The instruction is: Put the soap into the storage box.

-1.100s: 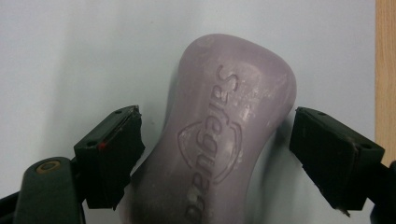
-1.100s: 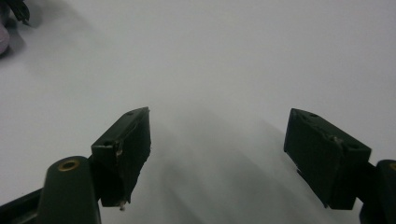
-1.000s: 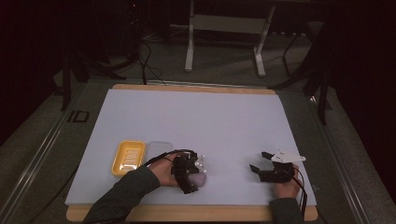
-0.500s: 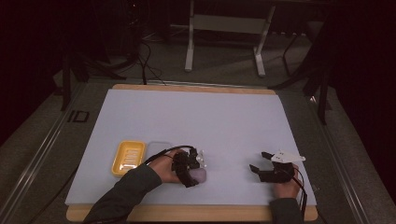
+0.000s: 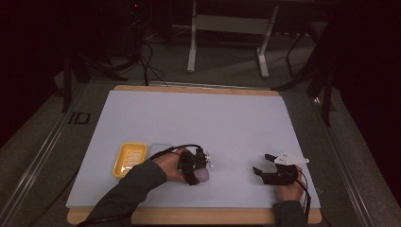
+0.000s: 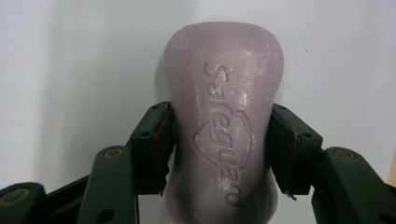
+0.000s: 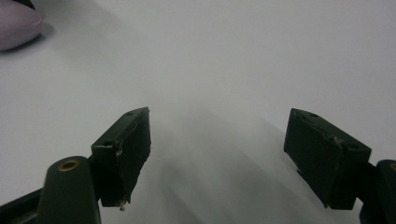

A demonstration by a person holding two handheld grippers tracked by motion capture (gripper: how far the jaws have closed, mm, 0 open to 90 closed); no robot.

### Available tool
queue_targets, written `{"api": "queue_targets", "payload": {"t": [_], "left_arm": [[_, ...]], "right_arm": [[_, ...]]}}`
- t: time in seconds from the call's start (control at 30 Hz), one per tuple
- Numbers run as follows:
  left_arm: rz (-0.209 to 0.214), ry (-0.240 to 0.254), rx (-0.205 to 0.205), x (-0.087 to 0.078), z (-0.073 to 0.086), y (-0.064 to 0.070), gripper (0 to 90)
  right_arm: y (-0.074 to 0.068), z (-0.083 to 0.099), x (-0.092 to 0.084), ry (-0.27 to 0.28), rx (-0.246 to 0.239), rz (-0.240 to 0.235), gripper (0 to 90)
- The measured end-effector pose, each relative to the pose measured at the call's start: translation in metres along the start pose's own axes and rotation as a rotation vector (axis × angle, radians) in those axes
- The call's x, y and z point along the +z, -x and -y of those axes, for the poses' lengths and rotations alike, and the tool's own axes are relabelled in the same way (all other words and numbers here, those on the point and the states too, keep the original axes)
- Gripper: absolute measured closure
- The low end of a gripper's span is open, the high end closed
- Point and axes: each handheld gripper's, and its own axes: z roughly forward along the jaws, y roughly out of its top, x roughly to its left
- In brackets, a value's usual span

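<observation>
I'm gripping the soap bar w/ my left hand-held gripper, jaws pinching it at the waist, one pad on each long side, embossed face toward the cam. Judging by that, I'm in the grasp/carry step: bar's clamped but looks like it's lying on or just above the white surface, can't tell if it's lifted. In the high view my left hand-held gripper is sitting near the front edge, the bar poking out at its tip, just right of the yellow soap dish. Next move prob. calls for lifting and swinging left over the dish, keeping the squeeze firm since soap's slippery. My right hand-held gripper is idling, jaws wide, nothing btwn them, well apart from the bar.
</observation>
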Motion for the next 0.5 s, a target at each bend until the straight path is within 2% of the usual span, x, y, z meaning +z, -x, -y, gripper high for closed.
{"api": "queue_targets", "payload": {"t": [0.23, 0.5], "left_arm": [[-0.007, -0.064, 0.02, 0.0007, -0.0087, 0.0009, 45.2], [0.001, -0.073, 0.03, 0.0003, -0.0098, -0.0005, 48.4]], "right_arm": [[-0.0001, 0.0, 0.0001, -0.001, 0.0, 0.001, 22.5], [-0.0003, 0.0, 0.0003, -0.002, -0.003, 0.002, 22.5]]}}
